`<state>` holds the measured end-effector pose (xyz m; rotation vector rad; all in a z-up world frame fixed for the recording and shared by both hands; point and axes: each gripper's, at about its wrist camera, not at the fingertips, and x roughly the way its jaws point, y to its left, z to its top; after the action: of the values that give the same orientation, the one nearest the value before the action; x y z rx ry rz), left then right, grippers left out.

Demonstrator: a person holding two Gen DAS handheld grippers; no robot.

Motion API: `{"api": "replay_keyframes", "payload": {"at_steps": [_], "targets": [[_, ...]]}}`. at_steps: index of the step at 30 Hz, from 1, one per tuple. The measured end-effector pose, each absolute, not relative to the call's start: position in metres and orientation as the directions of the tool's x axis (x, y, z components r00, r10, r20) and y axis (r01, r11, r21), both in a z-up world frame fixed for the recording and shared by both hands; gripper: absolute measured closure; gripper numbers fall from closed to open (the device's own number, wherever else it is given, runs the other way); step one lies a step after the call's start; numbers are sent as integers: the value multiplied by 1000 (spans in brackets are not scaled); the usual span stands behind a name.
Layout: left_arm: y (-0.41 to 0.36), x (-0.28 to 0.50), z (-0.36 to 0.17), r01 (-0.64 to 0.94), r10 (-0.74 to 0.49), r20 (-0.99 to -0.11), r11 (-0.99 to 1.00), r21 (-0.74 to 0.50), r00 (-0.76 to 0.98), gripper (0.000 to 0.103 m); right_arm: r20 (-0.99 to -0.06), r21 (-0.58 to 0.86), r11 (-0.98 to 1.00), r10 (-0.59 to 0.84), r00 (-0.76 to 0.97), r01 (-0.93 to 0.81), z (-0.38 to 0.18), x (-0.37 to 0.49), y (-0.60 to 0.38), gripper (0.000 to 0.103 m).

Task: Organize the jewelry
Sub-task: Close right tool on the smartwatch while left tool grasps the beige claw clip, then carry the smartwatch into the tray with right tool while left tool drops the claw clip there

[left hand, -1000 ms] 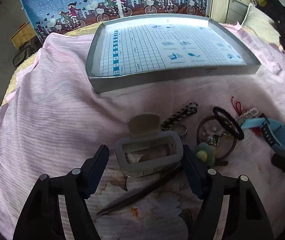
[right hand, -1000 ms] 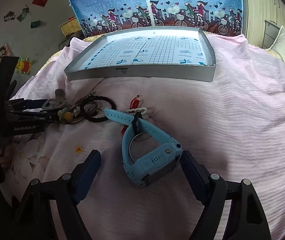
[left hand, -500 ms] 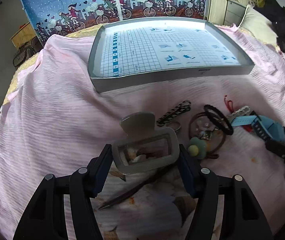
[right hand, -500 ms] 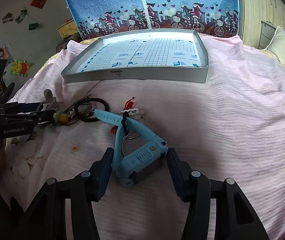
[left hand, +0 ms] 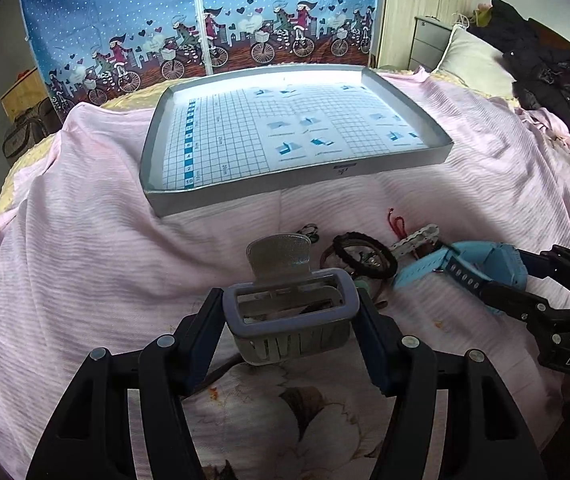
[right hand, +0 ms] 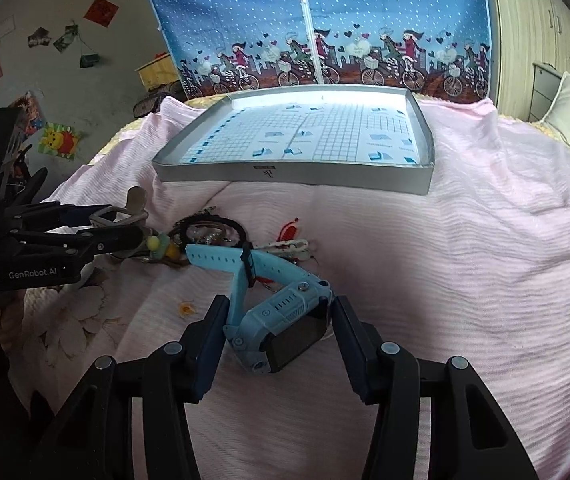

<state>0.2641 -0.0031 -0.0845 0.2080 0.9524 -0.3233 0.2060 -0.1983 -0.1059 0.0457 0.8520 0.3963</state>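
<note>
The left gripper clamps a grey plastic claw hair clip between its dark blue pads, gripping the rectangular rim on both sides; the clip's slotted teeth hang below and its flat glittery tab stands up on the far side. The right gripper is closed on a light blue rubbery smartwatch, pads against the case's two sides, dark glossy screen turned toward the camera, and the perforated strap stretching away to the far left.

Between the two, on the ribbed pink bedspread, lies a small heap: a black braided hair tie, a white beaded piece and a red cord. Farther off sits a shallow grey tray lined with blue grid-printed paper.

Only the left wrist view shows the clip's hollow frame and teeth, and a floral patch of fabric beneath the gripper. Only the right wrist view shows the watch's screen, a yellow-green pompom by the heap, and part of a hand holding the left gripper's body at the left edge.
</note>
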Motion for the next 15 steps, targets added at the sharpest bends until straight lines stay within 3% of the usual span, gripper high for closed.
{"api": "replay_keyframes", "payload": {"at_steps": [15], "targets": [[-1,259,-72,356,-231,-773,935,-7,591,46,-687,262,915,400,606,-307,-99,205,-208,54]]}}
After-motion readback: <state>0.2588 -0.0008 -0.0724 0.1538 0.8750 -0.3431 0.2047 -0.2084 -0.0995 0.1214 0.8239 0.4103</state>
